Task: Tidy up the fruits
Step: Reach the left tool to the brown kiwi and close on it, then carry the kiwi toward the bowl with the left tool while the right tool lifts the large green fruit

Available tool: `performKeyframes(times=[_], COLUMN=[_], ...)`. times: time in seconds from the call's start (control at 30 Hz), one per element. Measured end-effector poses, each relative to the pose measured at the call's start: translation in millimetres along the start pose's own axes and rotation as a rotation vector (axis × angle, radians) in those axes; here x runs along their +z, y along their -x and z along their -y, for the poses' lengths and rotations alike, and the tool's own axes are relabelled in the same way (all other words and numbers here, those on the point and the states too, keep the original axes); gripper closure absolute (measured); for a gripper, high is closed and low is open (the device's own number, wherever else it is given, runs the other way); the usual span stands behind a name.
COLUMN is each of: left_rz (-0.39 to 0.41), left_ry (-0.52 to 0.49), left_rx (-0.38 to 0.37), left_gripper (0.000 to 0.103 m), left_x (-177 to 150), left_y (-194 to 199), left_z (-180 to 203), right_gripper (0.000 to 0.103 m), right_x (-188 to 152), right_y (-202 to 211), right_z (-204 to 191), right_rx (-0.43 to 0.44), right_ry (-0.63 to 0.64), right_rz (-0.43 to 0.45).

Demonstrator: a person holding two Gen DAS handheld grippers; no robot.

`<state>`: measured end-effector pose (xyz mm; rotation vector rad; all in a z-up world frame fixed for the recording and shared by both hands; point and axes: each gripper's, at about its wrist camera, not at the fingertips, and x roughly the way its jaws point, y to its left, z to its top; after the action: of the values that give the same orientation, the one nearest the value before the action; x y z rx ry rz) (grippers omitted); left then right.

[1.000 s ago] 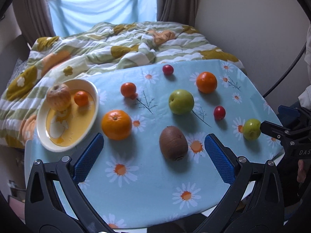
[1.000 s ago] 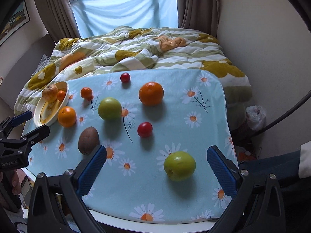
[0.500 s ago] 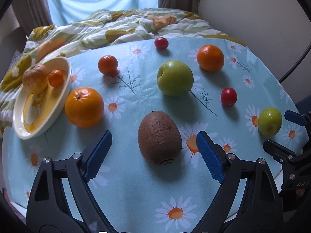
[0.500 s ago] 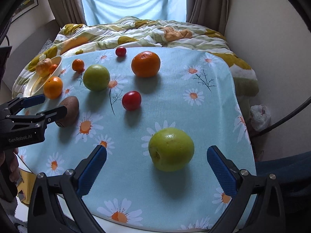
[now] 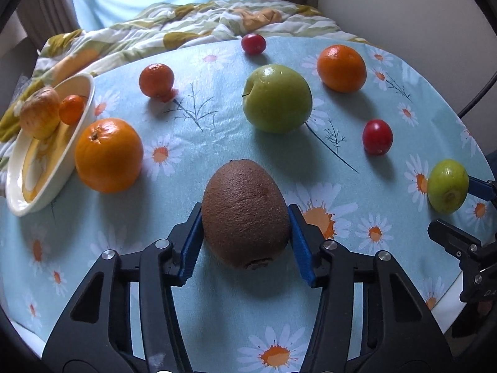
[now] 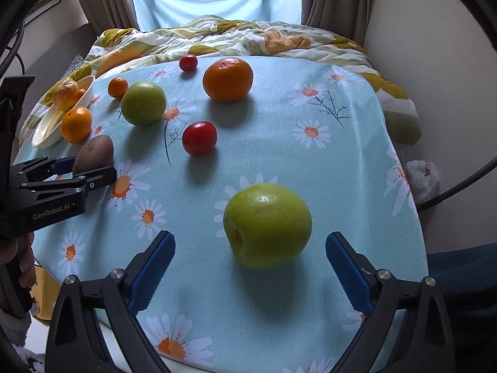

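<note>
My left tool has just been closing and now grips the kiwi, both blue pads against its sides, near the worktop's near edge. My right tool stands released, jaws just starting to close, the small green apple lying between them untouched, toward the near right corner. The bowl sits at the left edge with an orange touching its rim.
</note>
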<state>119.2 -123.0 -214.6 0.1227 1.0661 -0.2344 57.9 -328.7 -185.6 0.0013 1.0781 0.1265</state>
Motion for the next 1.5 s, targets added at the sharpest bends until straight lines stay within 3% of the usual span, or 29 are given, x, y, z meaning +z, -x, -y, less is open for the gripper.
performKeyframes(times=[0.57,0.77,1.5], left_rz=[0.010,0.021,0.135], left_ry=[0.000,0.005,0.068], left_rx=[-0.015,-0.019,-0.035], left_gripper=[0.051,0.051,0.051], left_x=[-4.3,-6.4,-5.2], left_y=[7.3,11.7,79.4], left_z=[1.4,1.0,-23.2], right_gripper=[0.031,0.053,0.054], right_x=[3.5,5.0,24.2], right_y=[-11.4,-12.2,29.9], right_z=[9.3,9.3,-20.4], right_rx=[-0.006,-0.015,0.020], right_ry=[-0.026,-0.027,0.025], right_rz=[-0.027,-0.015,0.101])
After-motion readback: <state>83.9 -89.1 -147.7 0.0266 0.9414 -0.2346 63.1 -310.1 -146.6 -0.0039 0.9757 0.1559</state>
